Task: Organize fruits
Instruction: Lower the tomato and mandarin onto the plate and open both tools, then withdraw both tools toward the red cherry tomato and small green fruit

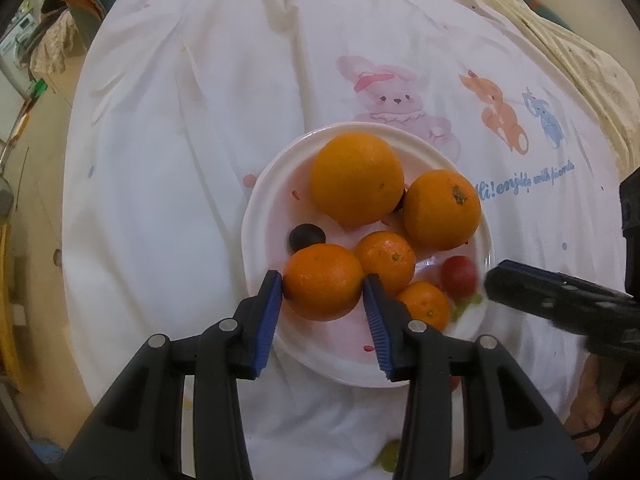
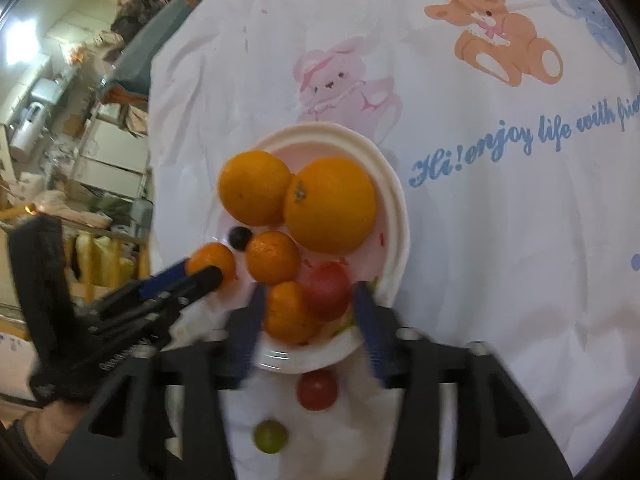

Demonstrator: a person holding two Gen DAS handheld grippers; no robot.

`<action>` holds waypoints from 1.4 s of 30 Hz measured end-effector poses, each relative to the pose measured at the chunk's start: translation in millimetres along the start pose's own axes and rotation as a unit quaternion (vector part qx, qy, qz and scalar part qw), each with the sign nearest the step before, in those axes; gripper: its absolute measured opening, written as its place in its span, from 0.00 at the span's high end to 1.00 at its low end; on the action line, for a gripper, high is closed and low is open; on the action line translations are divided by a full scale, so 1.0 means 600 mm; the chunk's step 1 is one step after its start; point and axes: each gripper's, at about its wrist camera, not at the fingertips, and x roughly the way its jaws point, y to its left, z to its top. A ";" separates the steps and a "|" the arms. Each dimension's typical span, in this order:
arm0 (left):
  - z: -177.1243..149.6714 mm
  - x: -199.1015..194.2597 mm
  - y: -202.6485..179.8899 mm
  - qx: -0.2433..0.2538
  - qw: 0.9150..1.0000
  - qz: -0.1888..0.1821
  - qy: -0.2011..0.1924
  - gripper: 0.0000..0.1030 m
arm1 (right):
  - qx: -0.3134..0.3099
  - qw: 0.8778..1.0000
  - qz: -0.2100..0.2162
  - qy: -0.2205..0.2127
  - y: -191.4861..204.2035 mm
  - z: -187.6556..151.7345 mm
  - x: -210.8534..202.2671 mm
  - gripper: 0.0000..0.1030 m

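Five citrus fruits crowd the white plate [image 1: 256, 216]; we judge the small mandarin [image 1: 322, 282] at its near-left rim firm, light and waxy, gripped across its middle by our left gripper [image 1: 324, 292], while our right gripper [image 2: 308, 312] gapes empty.

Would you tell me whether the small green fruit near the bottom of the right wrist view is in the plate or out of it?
Out. The green fruit lies on the white cloth below the plate rim, beside a red fruit.
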 end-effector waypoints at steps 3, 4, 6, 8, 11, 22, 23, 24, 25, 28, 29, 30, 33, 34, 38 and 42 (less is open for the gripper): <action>0.003 -0.010 -0.007 0.006 1.000 0.008 -0.017 0.30 | 0.004 1.000 0.000 -0.017 0.001 0.005 -0.013 0.25; 0.003 -0.016 -0.009 0.010 0.999 0.017 -0.026 0.18 | 0.005 1.000 0.002 -0.020 0.000 0.007 -0.015 0.24; 0.003 -0.024 -0.015 0.023 0.999 0.026 -0.040 0.14 | 0.015 1.000 0.005 -0.025 -0.005 0.010 -0.019 0.22; 0.004 -0.025 -0.020 0.032 0.998 0.031 -0.041 0.14 | 0.022 0.999 0.004 -0.026 -0.009 0.013 -0.020 0.21; 0.007 -0.032 -0.022 0.037 0.998 0.040 -0.045 0.14 | 0.038 0.999 0.003 -0.030 -0.017 0.017 -0.024 0.11; 0.007 -0.047 -0.012 0.022 0.997 0.045 -0.061 0.14 | 0.009 0.999 -0.010 -0.035 0.000 0.018 -0.029 0.08; 0.005 -0.049 -0.011 0.021 0.997 0.044 -0.061 0.14 | 0.008 0.999 -0.011 -0.036 0.000 0.018 -0.031 0.08; 0.003 -0.051 -0.010 0.021 0.997 0.042 -0.061 0.14 | 0.006 0.999 -0.012 -0.037 0.001 0.018 -0.033 0.08; 0.001 -0.056 -0.010 0.022 0.997 0.036 -0.061 0.14 | 0.004 0.999 -0.014 -0.038 0.002 0.018 -0.036 0.08; -0.005 -0.073 -0.017 0.038 0.997 0.028 -0.067 0.14 | 0.002 0.998 -0.031 -0.048 0.005 0.016 -0.050 0.08; -0.008 -0.080 -0.019 0.043 0.996 0.029 -0.072 0.14 | 0.001 0.998 -0.039 -0.057 0.006 0.015 -0.058 0.08; -0.012 -0.089 -0.021 0.045 0.995 0.032 -0.081 0.14 | -0.001 0.997 -0.042 -0.064 0.008 0.012 -0.065 0.08; -0.023 -0.107 -0.020 0.040 0.994 0.030 -0.098 0.14 | -0.006 0.996 -0.041 -0.072 0.013 0.003 -0.082 0.08; -0.028 -0.114 -0.018 0.037 0.994 0.028 -0.102 0.14 | -0.010 0.996 -0.044 -0.077 0.015 -0.002 -0.090 0.08; -0.045 -0.129 -0.014 0.030 0.993 0.026 -0.109 0.14 | -0.031 0.994 -0.049 -0.092 0.030 -0.020 -0.116 0.08; -0.062 -0.136 -0.012 0.029 0.994 0.024 -0.107 0.14 | -0.037 0.993 -0.049 -0.096 0.036 -0.040 -0.130 0.08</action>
